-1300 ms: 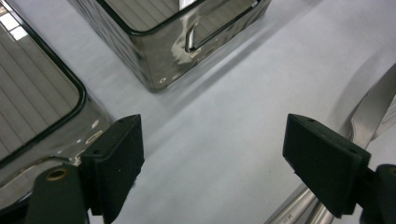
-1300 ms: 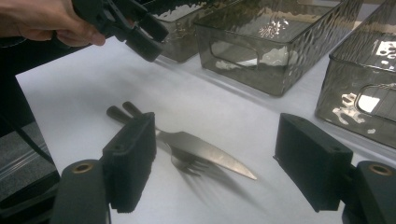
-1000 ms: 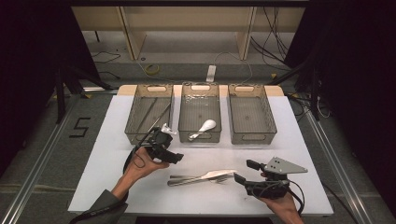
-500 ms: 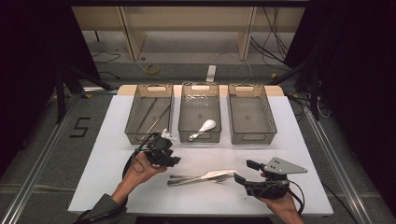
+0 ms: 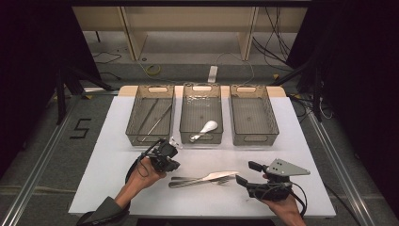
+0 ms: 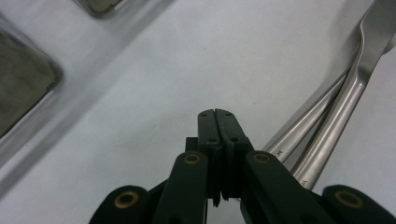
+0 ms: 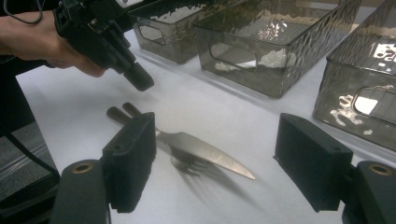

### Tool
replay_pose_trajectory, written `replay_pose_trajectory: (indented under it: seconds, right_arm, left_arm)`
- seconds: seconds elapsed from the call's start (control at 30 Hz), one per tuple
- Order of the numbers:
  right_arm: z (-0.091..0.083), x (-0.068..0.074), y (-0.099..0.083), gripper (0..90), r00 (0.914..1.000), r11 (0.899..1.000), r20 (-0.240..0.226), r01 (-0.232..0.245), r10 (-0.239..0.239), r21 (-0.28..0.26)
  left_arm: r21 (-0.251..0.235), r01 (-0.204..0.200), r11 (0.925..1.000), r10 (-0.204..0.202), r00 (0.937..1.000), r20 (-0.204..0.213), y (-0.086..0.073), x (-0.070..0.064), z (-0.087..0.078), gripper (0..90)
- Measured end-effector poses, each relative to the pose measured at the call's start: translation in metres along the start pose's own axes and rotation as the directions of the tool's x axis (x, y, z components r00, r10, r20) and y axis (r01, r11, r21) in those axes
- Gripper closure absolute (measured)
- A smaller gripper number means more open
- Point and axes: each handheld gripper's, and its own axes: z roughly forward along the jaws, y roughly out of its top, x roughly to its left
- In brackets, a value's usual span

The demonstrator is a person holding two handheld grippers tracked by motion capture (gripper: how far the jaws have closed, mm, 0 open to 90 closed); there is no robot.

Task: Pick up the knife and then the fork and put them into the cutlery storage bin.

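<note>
— White desk (image 5: pixel 117 141) with dark floor all around it. What sits on it?

— Three see-through bins in a row at the far side. The left bin (image 5: pixel 150 115) has long thin metal things in it. The middle bin (image 5: pixel 201 113) has a white spoon (image 5: pixel 205 129) in it. The right bin (image 5: pixel 253 115) is at the end of the row.

— Where are the knife and fork?

— The knife (image 5: pixel 207 177) and the fork (image 5: pixel 200 182) lie side by side on the near part of the desk, touching each other. They are between the two hands. Their handles point to the person's left.

— What is the left hand-held gripper (image 5: pixel 170 161) doing?

— Its jaws are pressed together with nothing between them. It is tipped down just above the handle ends, near them but not touching.

— And the right hand-held gripper (image 5: pixel 244 173)?

— Its jaws are wide apart and hold nothing. It is low over the desk, just beside the pointed ends of the knife and fork.
</note>
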Motion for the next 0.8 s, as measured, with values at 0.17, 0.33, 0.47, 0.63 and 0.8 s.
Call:
replay_pose_trajectory:
  seconds: [0.17, 0.33, 0.47, 0.63, 0.8]
  right_arm:
    - [0.0002, -0.0008, -0.0005, 30.0, 1.0, 1.0, 0.001, -0.004, 0.004, 0.001]
    - [0.001, 0.0007, -0.0003, 30.0, 1.0, 1.0, 0.002, 0.002, -0.002, 0.002]
    - [0.0014, 0.0014, -0.0002, 30.0, 1.0, 1.0, 0.004, 0.005, -0.005, 0.005]
    - [0.0016, 0.0016, -0.0003, 29.9, 1.0, 1.0, 0.005, 0.004, -0.005, 0.01]
    - [0.0012, 0.0012, -0.0003, 29.9, 1.0, 1.0, 0.007, 0.006, -0.006, 0.007]
  left_arm:
    - [0.038, -0.013, 0.9992, 0.013, 0.9999, 0.009, -0.0013, -0.0026, 0.0066, 88.8]
    - [0.055, -0.025, 0.9982, 0.025, 0.9997, 0.008, -0.0023, -0.0035, 0.0081, 88.8]
    - [0.064, -0.028, 0.9975, 0.027, 0.9995, 0.016, -0.0028, -0.0027, 0.0075, 88.9]
    - [0.08, -0.03, 0.9964, 0.028, 0.9992, 0.029, -0.0033, -0.0035, 0.0069, 89.0]
    - [0.106, -0.044, 0.9934, 0.039, 0.9981, 0.047, -0.0038, -0.006, 0.0055, 89.0]
